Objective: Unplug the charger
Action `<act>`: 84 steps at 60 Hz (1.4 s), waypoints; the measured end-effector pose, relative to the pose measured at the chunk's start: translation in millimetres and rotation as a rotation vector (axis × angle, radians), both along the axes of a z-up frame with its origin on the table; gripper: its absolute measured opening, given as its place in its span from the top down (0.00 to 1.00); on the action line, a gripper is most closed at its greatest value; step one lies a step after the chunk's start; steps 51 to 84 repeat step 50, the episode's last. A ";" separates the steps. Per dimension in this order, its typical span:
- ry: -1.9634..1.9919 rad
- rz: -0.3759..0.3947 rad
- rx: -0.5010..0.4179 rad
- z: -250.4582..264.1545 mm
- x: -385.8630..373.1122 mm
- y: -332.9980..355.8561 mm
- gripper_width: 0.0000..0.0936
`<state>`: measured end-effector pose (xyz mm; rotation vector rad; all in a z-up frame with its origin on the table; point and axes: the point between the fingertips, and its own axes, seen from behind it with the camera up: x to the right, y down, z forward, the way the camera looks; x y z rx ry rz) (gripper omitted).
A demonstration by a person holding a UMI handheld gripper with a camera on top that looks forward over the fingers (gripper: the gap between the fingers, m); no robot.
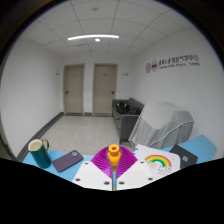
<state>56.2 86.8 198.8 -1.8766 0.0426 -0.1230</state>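
Observation:
My gripper point(113, 160) is shut: its two purple pads point(100, 166) meet along a thin line. A small orange charger plug point(113, 152) with a round head is pinched between the fingertips and sticks up above them. It is held over the light blue table point(205, 148). No socket or cable shows in this view; the fingers hide whatever lies below the plug.
A teal mug point(38, 152) and a purple phone point(67, 160) lie on the table to the left. A rainbow card point(157, 160) and a dark device point(186, 155) lie to the right. Beyond are a grey-covered object point(160, 125), open floor and two doors point(90, 90).

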 end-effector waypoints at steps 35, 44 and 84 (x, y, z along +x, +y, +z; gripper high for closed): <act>0.062 -0.085 -0.452 -208.4 86.8 -64.9 0.67; 0.114 -0.054 -0.401 -193.7 83.5 -77.0 0.24; 0.145 -0.015 -0.357 -168.5 78.5 -105.0 0.11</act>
